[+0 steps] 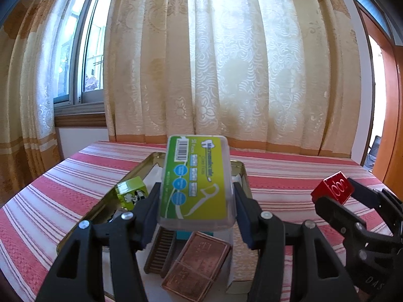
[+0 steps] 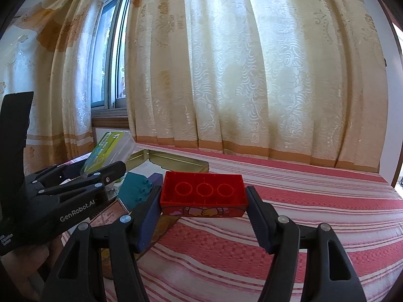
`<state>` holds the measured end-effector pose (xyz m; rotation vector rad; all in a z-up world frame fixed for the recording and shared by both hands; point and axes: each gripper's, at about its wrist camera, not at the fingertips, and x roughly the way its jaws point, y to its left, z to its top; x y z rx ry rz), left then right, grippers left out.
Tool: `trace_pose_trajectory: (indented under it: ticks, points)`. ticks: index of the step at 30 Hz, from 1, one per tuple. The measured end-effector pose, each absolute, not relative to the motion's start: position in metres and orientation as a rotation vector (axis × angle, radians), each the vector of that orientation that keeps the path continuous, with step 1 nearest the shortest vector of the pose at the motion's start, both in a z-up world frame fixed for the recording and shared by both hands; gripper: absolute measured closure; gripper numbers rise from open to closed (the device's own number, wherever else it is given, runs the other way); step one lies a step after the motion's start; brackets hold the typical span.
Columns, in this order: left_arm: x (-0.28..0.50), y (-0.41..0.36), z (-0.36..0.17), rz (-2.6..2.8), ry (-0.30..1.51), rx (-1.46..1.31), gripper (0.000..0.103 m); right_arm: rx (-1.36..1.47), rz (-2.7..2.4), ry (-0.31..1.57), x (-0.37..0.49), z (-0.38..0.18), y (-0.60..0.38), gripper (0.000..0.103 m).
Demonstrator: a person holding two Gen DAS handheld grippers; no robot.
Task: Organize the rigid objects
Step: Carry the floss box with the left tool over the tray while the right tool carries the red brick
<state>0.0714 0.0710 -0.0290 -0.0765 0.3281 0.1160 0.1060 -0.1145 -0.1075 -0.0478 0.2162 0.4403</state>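
Observation:
My left gripper (image 1: 196, 198) is shut on a clear floss-pick box with a green label (image 1: 196, 181), held tilted above a gold metal tin (image 1: 241, 168). The box also shows in the right wrist view (image 2: 108, 151). My right gripper (image 2: 204, 209) is shut on a red toy brick (image 2: 204, 196), hollow side facing the camera, held above the striped cloth. The brick shows at the right of the left wrist view (image 1: 332, 187). In or over the tin lie a green cube (image 1: 132, 192), a brown comb (image 1: 161, 251) and a copper-coloured case (image 1: 196, 266).
A red-and-white striped cloth (image 2: 302, 226) covers the table. A teal brick (image 2: 136, 188) sits by the tin (image 2: 176, 161). A white box (image 1: 241, 259) lies right of the copper case. Curtains and a window stand behind the table.

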Motion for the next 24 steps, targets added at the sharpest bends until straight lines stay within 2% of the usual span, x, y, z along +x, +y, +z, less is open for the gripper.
trace_pose_trajectory:
  ticks: [24]
  points:
    - [0.072, 0.096, -0.030, 0.155, 0.338, -0.085, 0.050, -0.074, 0.487, 0.220, 0.105, -0.107, -0.091, 0.036]
